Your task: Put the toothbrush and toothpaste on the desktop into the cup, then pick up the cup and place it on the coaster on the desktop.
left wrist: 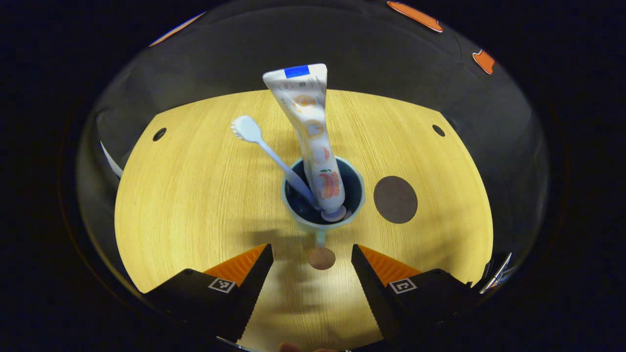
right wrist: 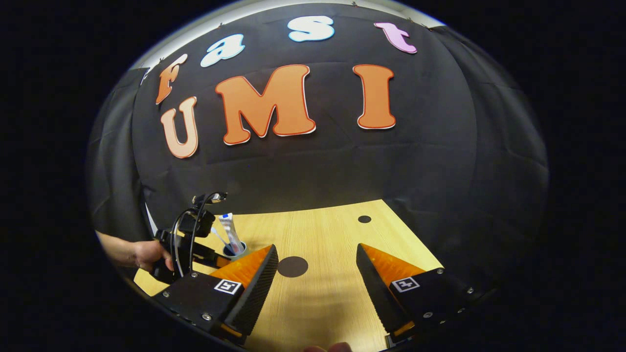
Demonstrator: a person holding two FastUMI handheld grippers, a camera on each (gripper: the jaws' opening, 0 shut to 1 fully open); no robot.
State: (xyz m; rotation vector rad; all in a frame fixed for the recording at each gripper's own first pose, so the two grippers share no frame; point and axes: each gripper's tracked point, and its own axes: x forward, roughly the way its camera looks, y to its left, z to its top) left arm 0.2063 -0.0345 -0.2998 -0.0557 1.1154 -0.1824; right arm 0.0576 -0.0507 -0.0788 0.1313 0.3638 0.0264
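- In the left gripper view, the left hand-held gripper (left wrist: 311,256) is wide open and holds nothing, its two fingers spread above the wooden counter (left wrist: 195,195).
- Just ahead of the fingertips, centred on the gap between them, stands the cup (left wrist: 323,194), seen from above, upright on the counter.
- The toothpaste (left wrist: 313,132) stands in the cup cap-down; its long axis runs away from the gripper, leaning slightly left, flat crimped end uppermost.
- The toothbrush (left wrist: 271,156) also stands in the cup, handle down, slanting up and to the left, with the bristle head at the top.
- The round dark coaster (left wrist: 395,199) lies flat on the counter just right of the cup, not touching it.
- In the right gripper view, the right hand-held gripper (right wrist: 315,256) is also wide open and empty, with the coaster (right wrist: 292,266) ahead between its fingers.
- Farther left, a hand (right wrist: 146,254) holds the other gripper beside the cup (right wrist: 234,252).
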